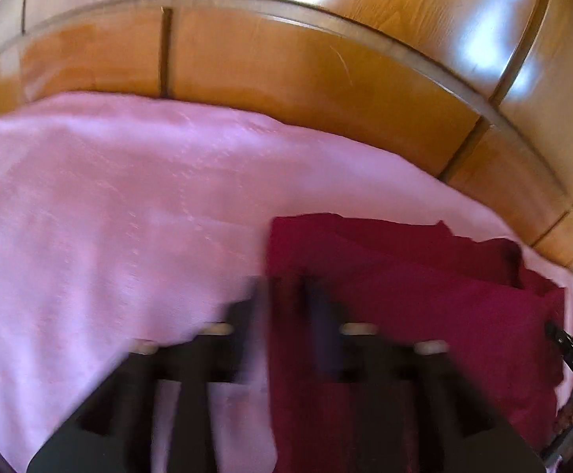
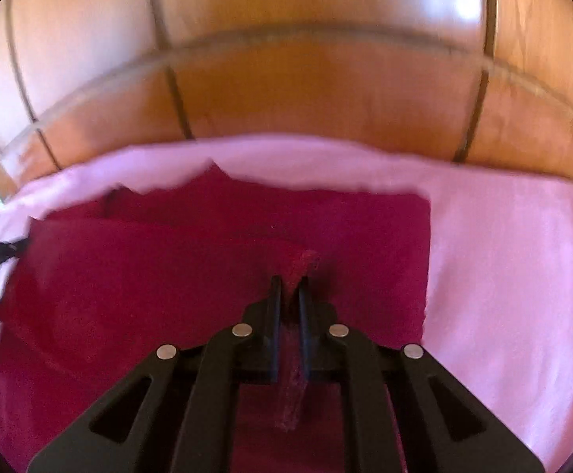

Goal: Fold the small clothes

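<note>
A dark red garment (image 1: 424, 299) lies flat in layers on a pink sheet (image 1: 109, 216). In the blurred left wrist view my left gripper (image 1: 282, 299) is low over the garment's left edge. Its fingers stand apart, with that edge and some pink sheet in the gap, and I see no pinch. In the right wrist view my right gripper (image 2: 290, 287) is shut on a raised ridge of the garment (image 2: 168, 276) near its right side, and cloth runs back between the fingers. The tip of each gripper shows at the edge of the other's view.
A glossy wooden panelled board (image 1: 286, 79) rises right behind the sheet and curves across the top of both views (image 2: 306, 90). Bare pink sheet (image 2: 503, 276) stretches to the right of the garment, and more lies to its left.
</note>
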### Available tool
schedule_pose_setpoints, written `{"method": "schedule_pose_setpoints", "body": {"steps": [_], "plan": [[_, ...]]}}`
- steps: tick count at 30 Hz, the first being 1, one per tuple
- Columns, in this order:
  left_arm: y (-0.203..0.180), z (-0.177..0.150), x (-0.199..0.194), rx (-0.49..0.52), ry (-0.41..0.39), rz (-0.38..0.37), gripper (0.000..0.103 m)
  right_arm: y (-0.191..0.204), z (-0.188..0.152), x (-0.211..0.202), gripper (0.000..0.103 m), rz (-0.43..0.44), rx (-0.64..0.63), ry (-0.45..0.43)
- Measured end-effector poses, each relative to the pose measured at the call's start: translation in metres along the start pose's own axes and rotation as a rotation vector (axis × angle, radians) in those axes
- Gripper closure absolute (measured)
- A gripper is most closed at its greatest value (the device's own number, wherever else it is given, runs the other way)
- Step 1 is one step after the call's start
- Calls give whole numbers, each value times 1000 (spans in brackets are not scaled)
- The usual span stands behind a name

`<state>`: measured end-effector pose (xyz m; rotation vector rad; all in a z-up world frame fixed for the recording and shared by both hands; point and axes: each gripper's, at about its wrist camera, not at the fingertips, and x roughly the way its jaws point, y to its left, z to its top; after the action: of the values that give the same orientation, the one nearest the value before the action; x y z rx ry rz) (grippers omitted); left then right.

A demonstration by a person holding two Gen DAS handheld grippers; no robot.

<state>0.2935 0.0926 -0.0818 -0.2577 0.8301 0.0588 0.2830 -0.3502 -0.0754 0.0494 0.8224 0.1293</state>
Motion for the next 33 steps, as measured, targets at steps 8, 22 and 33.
{"method": "schedule_pose_setpoints", "body": {"steps": [8, 22, 33], "plan": [[-36, -52, -46, 147, -73, -49, 33, 1, -10, -38, 39, 23, 26, -98], [-24, -107, -98, 120, 15, -90, 24, 5, -58, -84, 15, -13, -13, -17], [19, -218, -177, 108, 99, -244, 32, -35, -182, -157, 38, 45, 56, 140]]}}
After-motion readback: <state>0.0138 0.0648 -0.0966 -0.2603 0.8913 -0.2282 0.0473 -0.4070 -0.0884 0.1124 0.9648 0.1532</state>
